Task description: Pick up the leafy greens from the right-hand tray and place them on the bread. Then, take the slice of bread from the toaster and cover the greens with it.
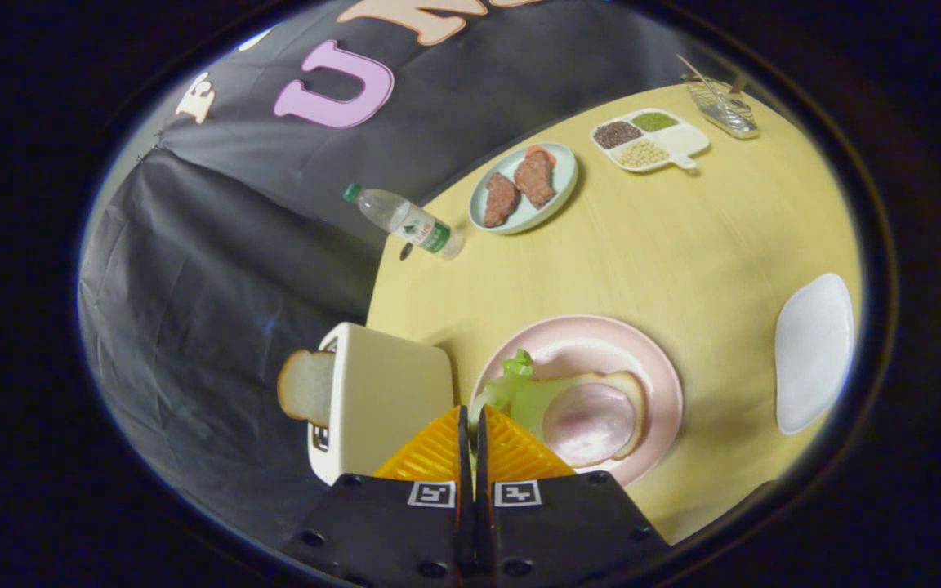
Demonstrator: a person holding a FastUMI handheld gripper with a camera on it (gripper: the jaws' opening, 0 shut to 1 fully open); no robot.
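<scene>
My gripper [471, 413] has its orange fingers [431, 451] pressed nearly together, and the stem end of the leafy greens [513, 390] is pinched between the tips. The pale green leaf stretches out from the tips over a slice of bread [632, 390] topped with a round of ham [590, 423], on a pink plate [601, 336]. Just beside the fingers on the other side stands a white toaster [385, 394]. A second slice of bread [305, 387] sticks out of its slot. Beyond the pink plate lies a white tray [815, 351] with nothing on it.
Farther across the yellow round table [683, 245] are a pale blue plate [562, 189] with meat pieces, a plastic water bottle [405, 222] lying near the table's rim, a divided dish [687, 140] of beans and grains, and a wire basket [722, 108]. The toaster stands at the table's edge.
</scene>
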